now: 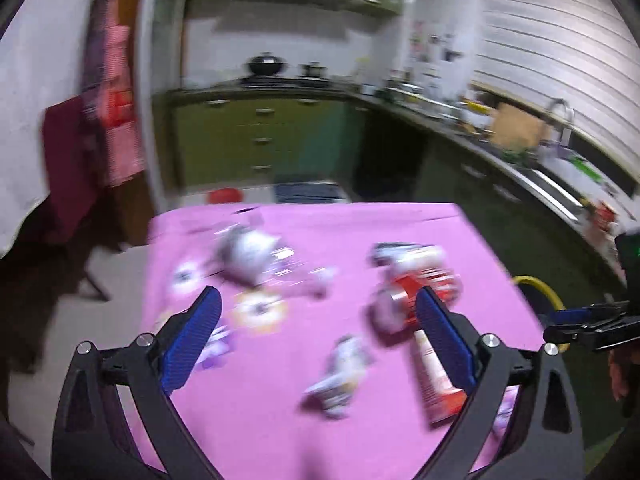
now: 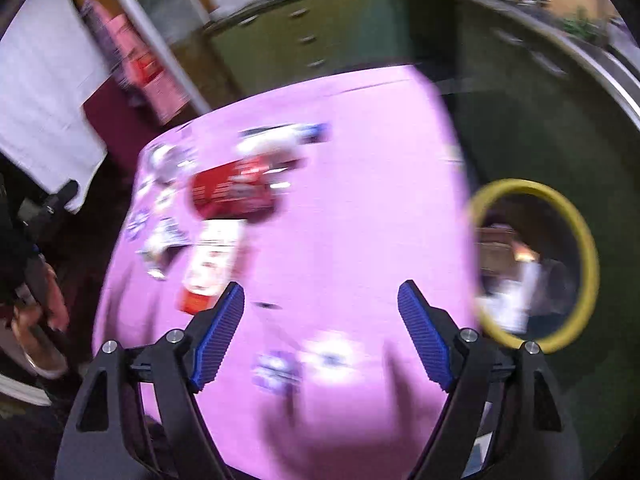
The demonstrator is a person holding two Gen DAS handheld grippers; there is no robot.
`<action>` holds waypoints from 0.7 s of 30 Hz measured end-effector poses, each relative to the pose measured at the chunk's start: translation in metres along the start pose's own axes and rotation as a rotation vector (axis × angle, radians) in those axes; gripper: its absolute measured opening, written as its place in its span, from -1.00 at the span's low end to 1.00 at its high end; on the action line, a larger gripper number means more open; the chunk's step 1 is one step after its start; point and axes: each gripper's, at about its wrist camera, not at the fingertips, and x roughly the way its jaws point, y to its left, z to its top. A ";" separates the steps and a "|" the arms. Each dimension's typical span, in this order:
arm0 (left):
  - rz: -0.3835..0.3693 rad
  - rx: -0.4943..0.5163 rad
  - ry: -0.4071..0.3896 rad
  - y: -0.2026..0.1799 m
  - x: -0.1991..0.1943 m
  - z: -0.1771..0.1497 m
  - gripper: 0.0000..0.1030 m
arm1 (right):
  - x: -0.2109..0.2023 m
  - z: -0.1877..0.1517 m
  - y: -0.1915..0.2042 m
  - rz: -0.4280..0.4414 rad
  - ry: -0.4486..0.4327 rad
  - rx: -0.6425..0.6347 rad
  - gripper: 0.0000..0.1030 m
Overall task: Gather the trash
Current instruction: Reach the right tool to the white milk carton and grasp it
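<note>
Trash lies scattered on a pink tablecloth: a crumpled red can, a red and white carton, a white wrapper and a crumpled clear packet. My left gripper hovers open above them with nothing between its fingers. In the right wrist view the red can and the carton lie to the left. My right gripper stands open over bare cloth, holding nothing. A yellow-rimmed bin with trash inside sits beside the table on the right. Both views are blurred.
Green kitchen cabinets and a counter with a sink run behind and to the right. A white cloth hangs at the left. A person's hand shows at the left edge. The right gripper's finger pokes in from the right.
</note>
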 end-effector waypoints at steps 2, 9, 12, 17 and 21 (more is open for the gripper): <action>0.015 -0.027 0.006 0.018 -0.005 -0.009 0.81 | 0.024 0.009 0.040 0.016 0.040 -0.040 0.52; 0.043 -0.003 0.025 0.036 -0.009 -0.027 0.83 | 0.093 0.022 0.109 -0.040 0.212 -0.069 0.46; 0.023 0.003 0.036 0.039 -0.008 -0.034 0.84 | 0.113 0.018 0.111 -0.054 0.286 -0.030 0.40; -0.004 0.012 0.055 0.039 -0.001 -0.040 0.84 | 0.137 0.011 0.112 -0.101 0.351 -0.012 0.30; -0.013 0.014 0.076 0.039 0.005 -0.046 0.84 | 0.150 0.006 0.115 -0.133 0.368 -0.029 0.21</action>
